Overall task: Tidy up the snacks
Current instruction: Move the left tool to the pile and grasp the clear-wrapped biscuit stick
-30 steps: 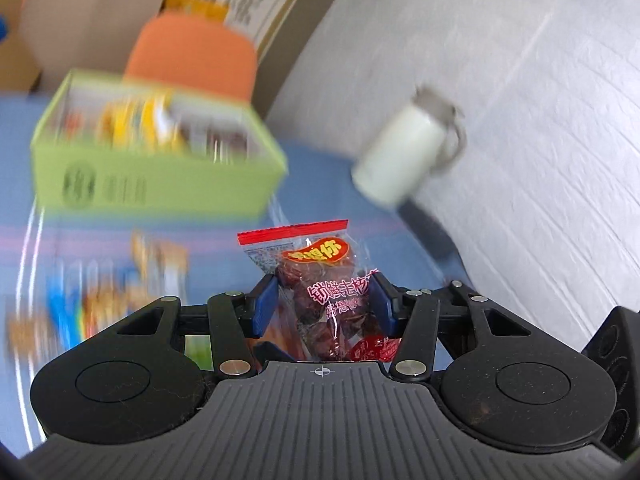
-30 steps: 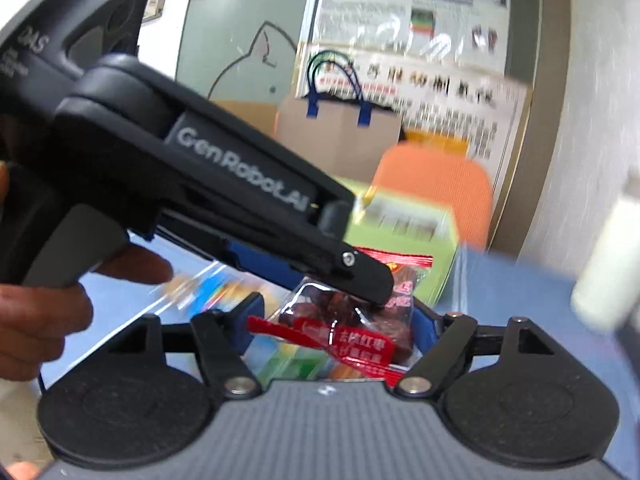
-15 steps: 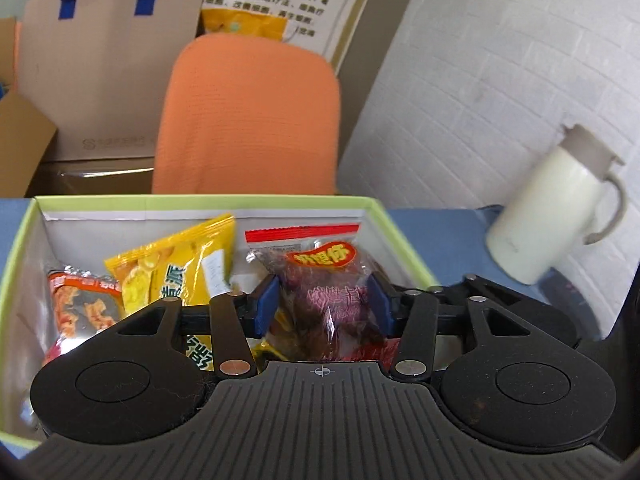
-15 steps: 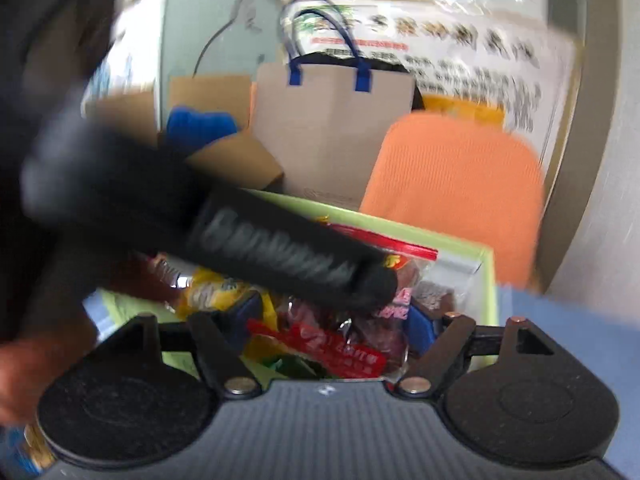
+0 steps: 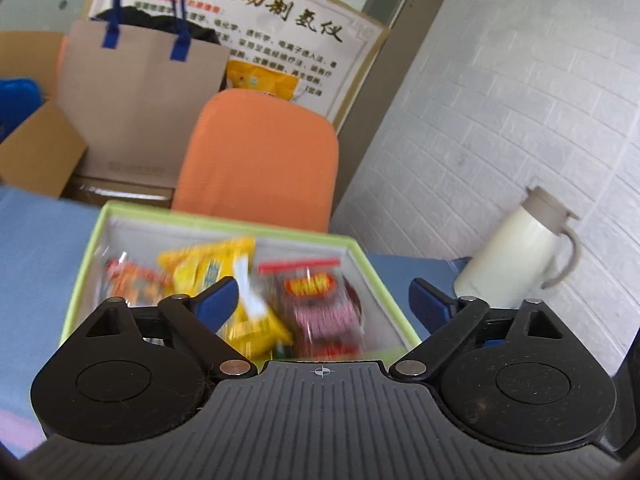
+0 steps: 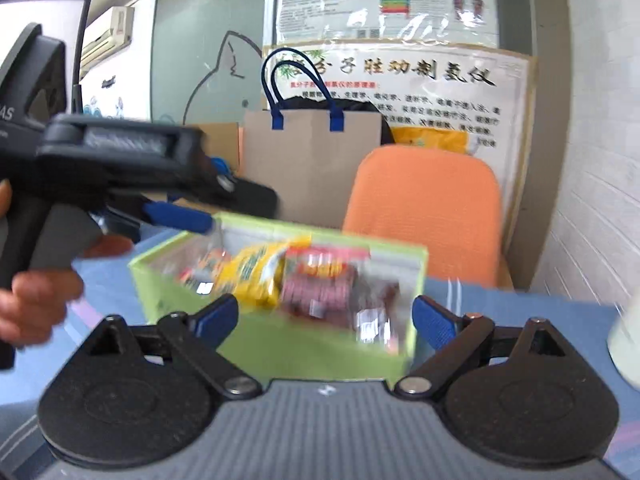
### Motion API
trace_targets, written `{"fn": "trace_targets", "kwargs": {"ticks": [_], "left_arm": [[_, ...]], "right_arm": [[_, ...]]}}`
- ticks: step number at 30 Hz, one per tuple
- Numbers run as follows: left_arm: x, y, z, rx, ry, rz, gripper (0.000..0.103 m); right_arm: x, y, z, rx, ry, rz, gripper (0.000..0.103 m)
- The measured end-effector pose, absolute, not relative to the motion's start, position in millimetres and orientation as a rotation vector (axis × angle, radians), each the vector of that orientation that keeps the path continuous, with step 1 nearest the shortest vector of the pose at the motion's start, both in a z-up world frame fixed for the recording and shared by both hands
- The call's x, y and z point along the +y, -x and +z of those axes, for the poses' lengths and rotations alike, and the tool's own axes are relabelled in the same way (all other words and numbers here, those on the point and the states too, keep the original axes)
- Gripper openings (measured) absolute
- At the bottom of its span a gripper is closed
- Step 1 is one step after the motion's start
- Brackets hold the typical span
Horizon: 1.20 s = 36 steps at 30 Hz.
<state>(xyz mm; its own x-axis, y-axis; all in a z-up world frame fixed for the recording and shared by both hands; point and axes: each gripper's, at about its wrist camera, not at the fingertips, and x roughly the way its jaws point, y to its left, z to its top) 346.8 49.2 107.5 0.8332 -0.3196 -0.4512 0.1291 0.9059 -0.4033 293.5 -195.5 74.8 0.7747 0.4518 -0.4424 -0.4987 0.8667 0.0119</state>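
Left wrist view: The left gripper (image 5: 322,304) stood with its jaws spread wide and nothing between its blue pads (image 5: 218,300). Ahead of it and slightly below sat the green box (image 5: 362,258) on the blue tabletop (image 5: 36,240). Directly beyond the jaw gap, inside the box, lay the red date packet (image 5: 320,308), upright against the right-hand wall. A yellow snack bag (image 5: 224,276) stood to its left and an orange packet (image 5: 132,276) further left. The upright stacking appeared deliberate, to keep the packets side by side. A white thermos (image 5: 520,264) stood off to the right of the tool, apart from the box. Compared with a second ago, when the pads pinched the date packet, the jaws had just been opening and the packet was resting free in the box.

Right wrist view: The right gripper (image 6: 326,318) was likewise spread, its jaws having just been opening, with nothing pinched. The box (image 6: 280,348) lay just ahead, and a second dark-red packet (image 6: 372,304) was sitting near its right end; blur prevented finer detail. The left gripper (image 6: 180,212), held in a hand (image 6: 36,300), was seen to the upper left, its tips over the box's far-left corner. Half a second ago the right pads had been clamped on this packet. I judged both deliveries complete.
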Motion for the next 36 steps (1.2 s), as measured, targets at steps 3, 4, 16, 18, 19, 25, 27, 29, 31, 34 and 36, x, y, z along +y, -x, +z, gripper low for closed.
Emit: {"fn": "trace_targets", "kwargs": {"ticks": [3,4,16,18,19,25,27,29,31,34,36], "left_arm": [[44,-302,92,0.562,0.399,-0.217,0.086],[42,-288,85,0.582,0.41,-0.208,0.086],[-4,-201,39,0.774,0.521,-0.352,0.084],[-21,-208,48,0.777,0.514,-0.43,0.083],[-31,-215,51,0.788,0.504,-0.464,0.083],[-78,-258,43,0.925,0.383,-0.475,0.067],[-87,-265,35,0.965,0.362,-0.484,0.066],[-92,-269,31,0.969,0.361,-0.493,0.066],[-98,-271,27,0.987,0.361,-0.517,0.066],[-109,-280,17,1.038,0.368,-0.554,0.065],[-116,-280,14,1.029,0.346,-0.544,0.064]], "right_arm": [[-206,-251,58,0.502,0.068,0.446,0.093],[-208,-234,50,0.525,0.057,0.421,0.093],[-219,-143,4,0.594,0.084,0.228,0.093],[-220,-144,4,0.589,0.098,0.221,0.093],[-221,-144,4,0.589,0.1,0.223,0.093],[-228,-149,1,0.602,0.085,0.268,0.093],[-231,-153,-1,0.606,0.078,0.271,0.093],[-231,-159,-3,0.612,0.076,0.268,0.093],[-233,-163,-5,0.616,0.081,0.254,0.093],[-241,-165,-6,0.629,0.069,0.232,0.093],[-246,-162,-6,0.628,0.074,0.226,0.093]]}}
